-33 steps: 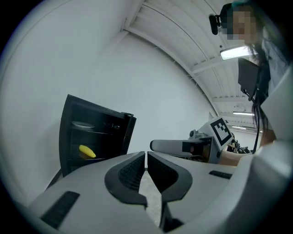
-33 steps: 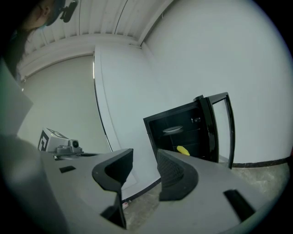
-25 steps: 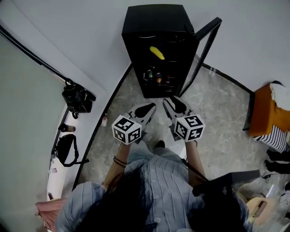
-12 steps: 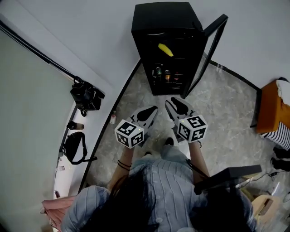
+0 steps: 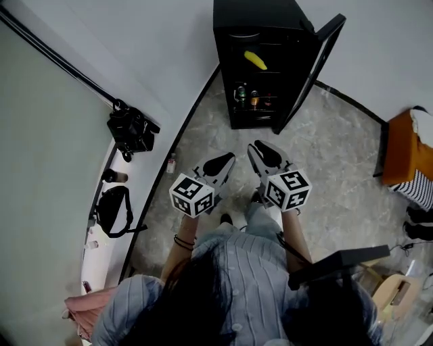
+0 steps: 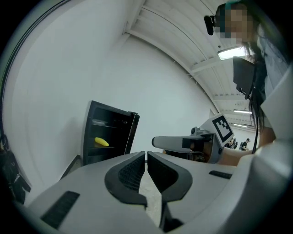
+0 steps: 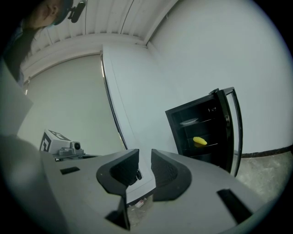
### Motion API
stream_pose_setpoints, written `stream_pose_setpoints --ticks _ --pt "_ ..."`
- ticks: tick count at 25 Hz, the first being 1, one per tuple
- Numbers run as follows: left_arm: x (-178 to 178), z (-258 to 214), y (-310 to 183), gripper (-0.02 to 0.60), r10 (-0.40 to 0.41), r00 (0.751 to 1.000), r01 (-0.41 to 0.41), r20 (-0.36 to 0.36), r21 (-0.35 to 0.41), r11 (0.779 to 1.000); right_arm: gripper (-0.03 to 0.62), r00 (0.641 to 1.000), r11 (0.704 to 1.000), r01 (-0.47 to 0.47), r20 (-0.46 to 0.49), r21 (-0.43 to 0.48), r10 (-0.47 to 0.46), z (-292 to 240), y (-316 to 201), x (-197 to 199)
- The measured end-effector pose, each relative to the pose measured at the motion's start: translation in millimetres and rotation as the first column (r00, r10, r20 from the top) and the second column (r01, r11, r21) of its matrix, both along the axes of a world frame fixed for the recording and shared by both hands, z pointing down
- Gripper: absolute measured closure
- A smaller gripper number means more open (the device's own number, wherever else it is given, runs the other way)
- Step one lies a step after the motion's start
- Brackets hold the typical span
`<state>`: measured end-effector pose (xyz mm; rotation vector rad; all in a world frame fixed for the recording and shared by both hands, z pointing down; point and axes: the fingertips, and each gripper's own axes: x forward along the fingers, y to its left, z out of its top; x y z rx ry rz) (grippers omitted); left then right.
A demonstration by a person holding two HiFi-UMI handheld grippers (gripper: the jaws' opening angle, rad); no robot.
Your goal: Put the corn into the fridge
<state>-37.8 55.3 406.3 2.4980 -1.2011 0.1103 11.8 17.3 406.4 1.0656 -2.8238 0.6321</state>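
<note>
Both grippers have drawn back from the fridge (image 5: 260, 17). A second ago their tips nearly reached its foot; a wider stretch of marbled floor (image 5: 318, 149) now lies between them and it, and the fridge sits higher in the head view. The corn (image 5: 255, 59) has not moved: it lies on an upper shelf inside the fridge, above the shelf of bottles (image 5: 252, 100), and the door (image 5: 318, 64) stands swung open on the fridge's right side.

The left gripper (image 5: 226, 159) and the right gripper (image 5: 256, 147) are held side by side in front of the fridge, close to each other but apart. Both point toward the fridge, tipped only slightly downward, with their marker cubes on the ends away from it.

In its own view the left gripper (image 6: 146, 157) has its jaws drawn together to a thin slit with nothing in it. The right gripper (image 7: 145, 160) shows a narrow gap that is closing, with nothing between the pads. Both views show the corn (image 6: 101, 142) (image 7: 199, 141) far ahead inside the fridge.
</note>
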Motion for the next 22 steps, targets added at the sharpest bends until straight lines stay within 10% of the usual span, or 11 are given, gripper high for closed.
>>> stream_pose_setpoints --ticks 22 --pt "-33.7 5.1 103.9 0.574 0.116 0.993 -0.114 -0.038 0.047 0.992 0.543 0.998 0.998 -0.066 -0.001 0.018 0.066 1.4 125.9 -39.7"
